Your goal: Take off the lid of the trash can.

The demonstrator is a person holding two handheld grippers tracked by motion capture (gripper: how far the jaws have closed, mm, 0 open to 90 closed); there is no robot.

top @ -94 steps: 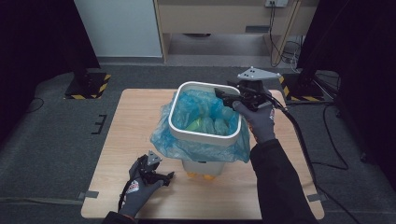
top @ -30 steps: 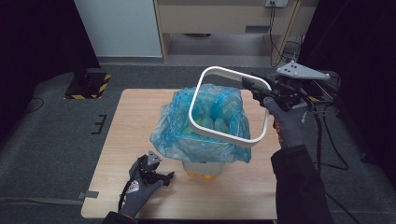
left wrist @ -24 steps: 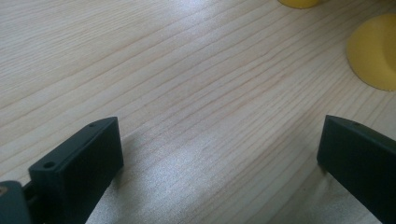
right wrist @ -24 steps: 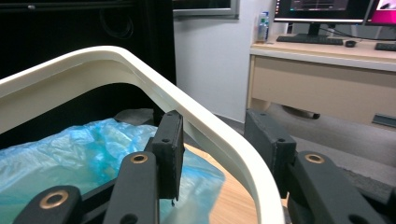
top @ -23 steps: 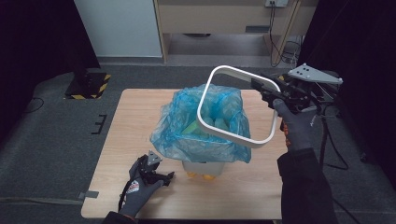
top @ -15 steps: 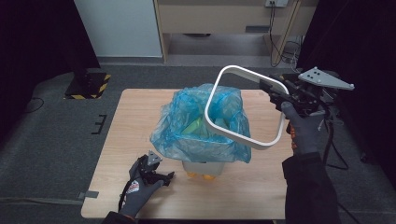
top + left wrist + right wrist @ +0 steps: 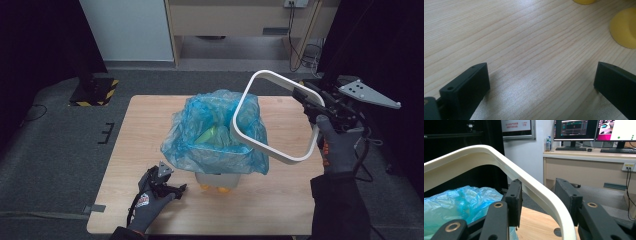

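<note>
Right hand-held gripper [image 7: 306,100] clamped on white ring [image 7: 272,118], tilted, lifted off blue-bagged bin [image 7: 216,131] toward 3 o'clock. Left hand-held gripper [image 7: 175,189] jaws wide, empty, resting on bench [image 7: 280,200] at bin's 7 o'clock.

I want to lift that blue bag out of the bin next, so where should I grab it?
Grip the blue bag by its loose top edge, coming down from above: that edge stands free around the bin's mouth, now uncovered since the white ring is lifted.

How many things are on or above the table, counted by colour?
White: 2, the ring held in the right gripper and the bin.
Blue: 1, the bag.
Yellow: 2, the feet under the bin.
Total: 5.
</note>
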